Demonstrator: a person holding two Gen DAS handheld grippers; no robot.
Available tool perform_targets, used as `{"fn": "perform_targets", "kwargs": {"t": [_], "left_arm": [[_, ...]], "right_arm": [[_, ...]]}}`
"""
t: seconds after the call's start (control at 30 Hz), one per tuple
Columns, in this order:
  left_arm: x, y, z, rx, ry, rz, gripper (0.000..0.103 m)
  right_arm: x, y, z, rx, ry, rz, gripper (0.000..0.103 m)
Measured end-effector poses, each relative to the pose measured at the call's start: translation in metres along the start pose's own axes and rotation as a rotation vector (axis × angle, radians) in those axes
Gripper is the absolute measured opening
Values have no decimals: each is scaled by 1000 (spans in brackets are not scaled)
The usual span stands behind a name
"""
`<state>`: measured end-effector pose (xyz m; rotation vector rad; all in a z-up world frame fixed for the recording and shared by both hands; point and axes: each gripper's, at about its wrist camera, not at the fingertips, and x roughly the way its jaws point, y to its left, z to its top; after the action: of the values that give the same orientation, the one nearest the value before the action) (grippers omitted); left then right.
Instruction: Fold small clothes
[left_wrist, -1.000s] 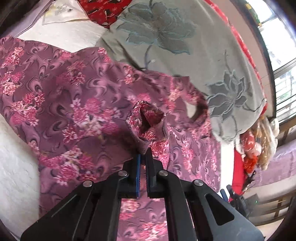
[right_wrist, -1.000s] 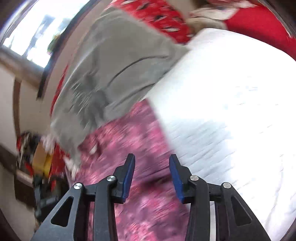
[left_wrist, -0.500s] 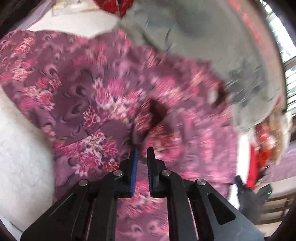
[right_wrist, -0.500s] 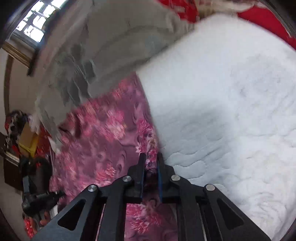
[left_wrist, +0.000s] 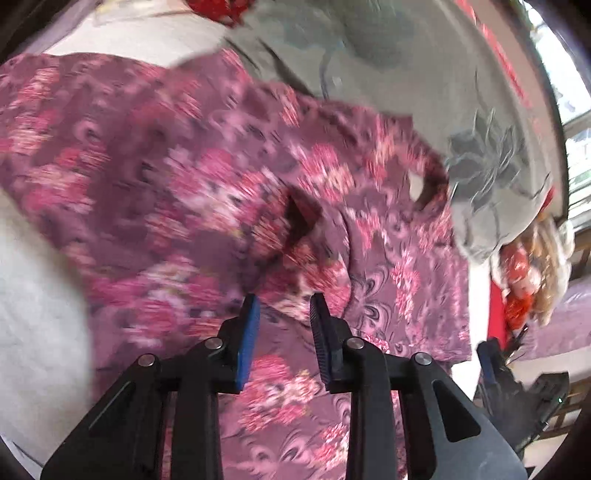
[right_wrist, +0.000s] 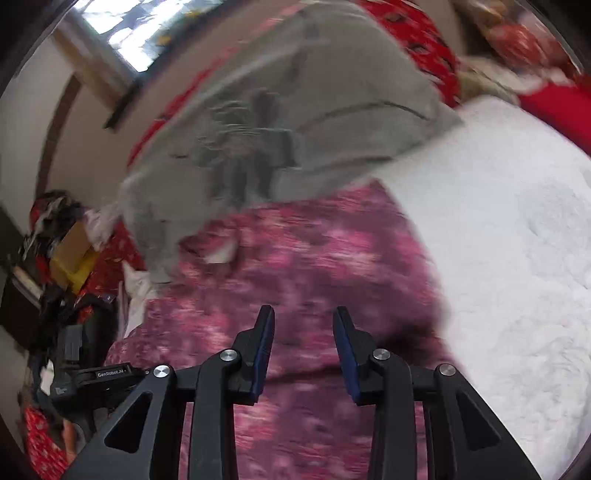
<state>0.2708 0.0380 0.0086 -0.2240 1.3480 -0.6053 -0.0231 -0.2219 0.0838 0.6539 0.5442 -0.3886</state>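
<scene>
Left wrist: 1 floral garment (left_wrist: 207, 192), 1 grey cloth (left_wrist: 424, 85).

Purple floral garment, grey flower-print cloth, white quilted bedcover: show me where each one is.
Purple floral garment (left_wrist: 207, 177): left wrist view, flat middle.
Grey flower-print cloth (left_wrist: 417, 74): left wrist view, plain upper area.
White quilted bedcover (right_wrist: 517, 258): right wrist view, bare surface.

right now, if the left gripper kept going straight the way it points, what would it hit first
Most likely the purple floral garment: it fills the view just past the left gripper, whose fingers are opening with nothing pinched between them. A raised fold sits right ahead, though blur makes depth uncertain.
</scene>
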Motion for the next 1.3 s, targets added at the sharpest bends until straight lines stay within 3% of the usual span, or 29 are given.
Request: {"fn": "perform_targets", "kwargs": {"t": [0.1,0.13,0.2,0.37,0.43,0.57,0.63,0.77,1.03,1.1,1.13,1.3], "left_arm": [[-31,33,14,-43,-59,1,32],[-42,48,20,-68,-82,13,44],[-57,78,34,-120,-124,53,52],[-89,168,71,-298,-158,148,52],[-89,196,82,-364,-163,188,52],[-96,236,104,-441,-190,223,52],[-95,251,115,-472,-207,240,52],[-87,277,127,-525,-216,267,52],[-80,283,144,-556,-307,285,56],[-80,277,147,-537,-312,243,14],[-77,276,147,-540,-298,207,3],[-86,249,141,-494,-343,137,2]], "right_arm": [[36,44,-1,-89,90,48,36],[47,54,-3,-103,117,61,36],[75,80,-13,-133,182,87,36],[125,132,-42,-228,266,141,36],[140,142,-56,-282,301,130,43],[137,147,-78,-399,192,112,48],[137,149,-81,-413,195,117,55],[137,151,-84,-427,185,127,59],[139,152,-81,-433,186,165,69],[139,152,-81,-430,185,174,70],[139,151,-81,-428,185,177,70],[139,150,-80,-422,185,183,70]]}}
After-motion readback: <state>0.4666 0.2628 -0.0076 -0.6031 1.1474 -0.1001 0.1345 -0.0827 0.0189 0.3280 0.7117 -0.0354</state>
